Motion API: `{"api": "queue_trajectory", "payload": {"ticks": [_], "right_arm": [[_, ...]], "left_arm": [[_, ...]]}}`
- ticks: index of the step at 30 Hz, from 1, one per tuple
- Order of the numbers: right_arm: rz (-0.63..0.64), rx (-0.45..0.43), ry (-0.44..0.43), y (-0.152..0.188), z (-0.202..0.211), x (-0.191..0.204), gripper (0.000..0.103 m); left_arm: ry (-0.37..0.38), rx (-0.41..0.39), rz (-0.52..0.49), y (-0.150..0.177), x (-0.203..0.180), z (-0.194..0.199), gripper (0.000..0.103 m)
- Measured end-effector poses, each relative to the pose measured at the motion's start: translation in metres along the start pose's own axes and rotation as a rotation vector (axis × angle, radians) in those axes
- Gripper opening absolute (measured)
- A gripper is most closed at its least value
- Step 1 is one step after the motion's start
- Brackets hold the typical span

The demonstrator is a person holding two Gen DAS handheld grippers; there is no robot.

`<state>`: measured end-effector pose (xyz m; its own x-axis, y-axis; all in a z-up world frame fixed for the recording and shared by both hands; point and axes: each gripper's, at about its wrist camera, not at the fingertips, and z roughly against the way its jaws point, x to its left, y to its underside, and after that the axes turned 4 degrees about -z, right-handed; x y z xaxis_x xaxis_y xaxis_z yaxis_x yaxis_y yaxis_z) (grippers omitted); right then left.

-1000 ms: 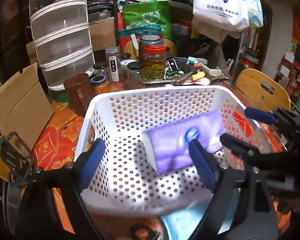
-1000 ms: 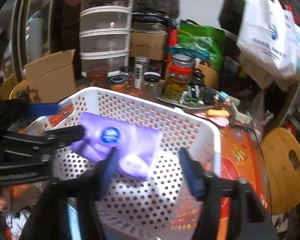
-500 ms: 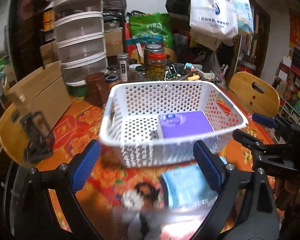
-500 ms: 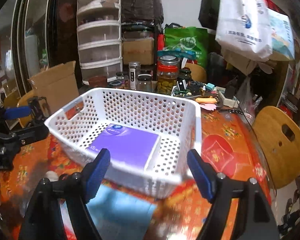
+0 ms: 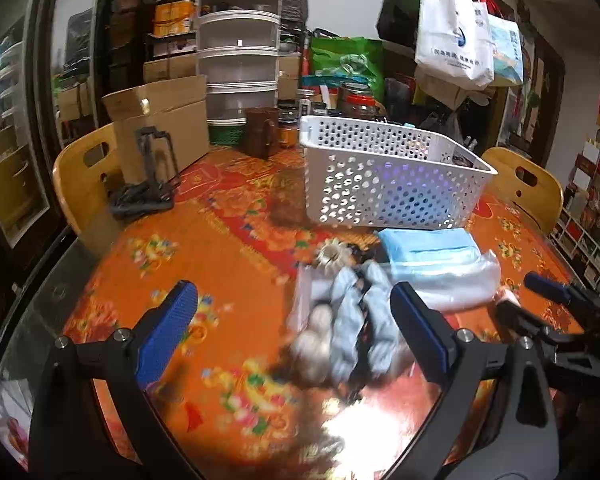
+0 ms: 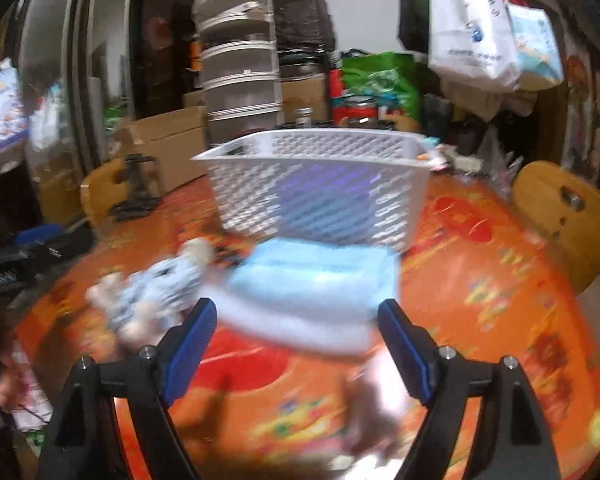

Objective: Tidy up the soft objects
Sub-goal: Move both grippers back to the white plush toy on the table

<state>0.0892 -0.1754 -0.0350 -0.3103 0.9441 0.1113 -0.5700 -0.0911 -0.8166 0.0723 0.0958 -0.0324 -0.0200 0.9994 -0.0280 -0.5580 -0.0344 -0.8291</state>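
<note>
A white perforated basket [image 5: 392, 176] [image 6: 320, 188] stands on the orange floral table with a purple tissue pack [image 6: 324, 192] showing through its holes. In front of it lie a light-blue pack in clear plastic [image 5: 432, 260] [image 6: 316, 284] and a small blue-and-white soft doll [image 5: 348, 320] [image 6: 156, 292]. My left gripper [image 5: 296, 332] is open and empty, low over the table just before the doll. My right gripper [image 6: 296, 340] is open and empty, just before the blue pack. Both views are blurred.
Jars, a brown mug [image 5: 262, 132], stacked clear drawers [image 5: 240, 64] and a cardboard box [image 5: 160, 128] crowd the table's far side. Wooden chairs [image 5: 84, 176] [image 6: 564, 216] stand at left and right. A black stand [image 5: 152, 176] sits near the box. Bags hang at upper right.
Both grippers have pulled back from over the basket and dropped low. The purple pack stays inside the basket. The doll and blue pack have come into view.
</note>
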Motion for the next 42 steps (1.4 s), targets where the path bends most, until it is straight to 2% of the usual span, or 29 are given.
{"api": "queue_trajectory", "payload": {"ticks": [2, 5, 8, 10, 12, 15, 19, 25, 27, 31, 33, 36, 42], "right_arm": [[-0.008, 0.013, -0.045, 0.009, 0.002, 0.013, 0.083], [0.004, 0.016, -0.105, 0.016, 0.004, 0.030, 0.083], [0.017, 0.024, -0.138, 0.020, 0.003, 0.045, 0.082], [0.025, 0.024, -0.147, 0.022, 0.002, 0.052, 0.077], [0.030, 0.029, -0.154, 0.023, 0.000, 0.057, 0.066], [0.034, 0.046, -0.165, 0.024, -0.005, 0.061, 0.053], [0.045, 0.062, -0.182, 0.023, -0.013, 0.067, 0.051], [0.054, 0.092, -0.197, 0.023, -0.024, 0.072, 0.033], [0.052, 0.100, -0.201, 0.023, -0.028, 0.073, 0.027], [0.055, 0.126, -0.215, 0.026, -0.035, 0.075, 0.021], [0.062, 0.130, -0.216, 0.027, -0.037, 0.077, 0.018], [0.065, 0.129, -0.217, 0.027, -0.038, 0.077, 0.016], [0.058, 0.123, -0.213, 0.024, -0.038, 0.074, 0.016]], "left_arm": [[0.025, 0.001, 0.032, 0.012, 0.010, 0.005, 0.096], [0.020, 0.001, 0.026, 0.020, 0.011, 0.007, 0.096], [0.015, -0.011, 0.025, 0.029, 0.013, 0.009, 0.096], [0.022, -0.008, 0.023, 0.034, 0.014, 0.008, 0.093], [0.024, 0.004, 0.018, 0.034, 0.013, 0.002, 0.081], [0.032, 0.030, 0.016, 0.038, 0.009, -0.007, 0.074], [0.047, 0.048, 0.012, 0.041, 0.003, -0.016, 0.064], [0.063, 0.060, -0.018, 0.044, -0.008, -0.026, 0.056], [0.071, 0.062, -0.021, 0.045, -0.010, -0.028, 0.049], [0.095, 0.079, -0.017, 0.046, -0.012, -0.035, 0.041], [0.103, 0.084, -0.017, 0.045, -0.012, -0.038, 0.033], [0.117, 0.089, -0.017, 0.045, -0.011, -0.042, 0.026], [0.123, 0.083, -0.010, 0.044, -0.006, -0.045, 0.023]]}}
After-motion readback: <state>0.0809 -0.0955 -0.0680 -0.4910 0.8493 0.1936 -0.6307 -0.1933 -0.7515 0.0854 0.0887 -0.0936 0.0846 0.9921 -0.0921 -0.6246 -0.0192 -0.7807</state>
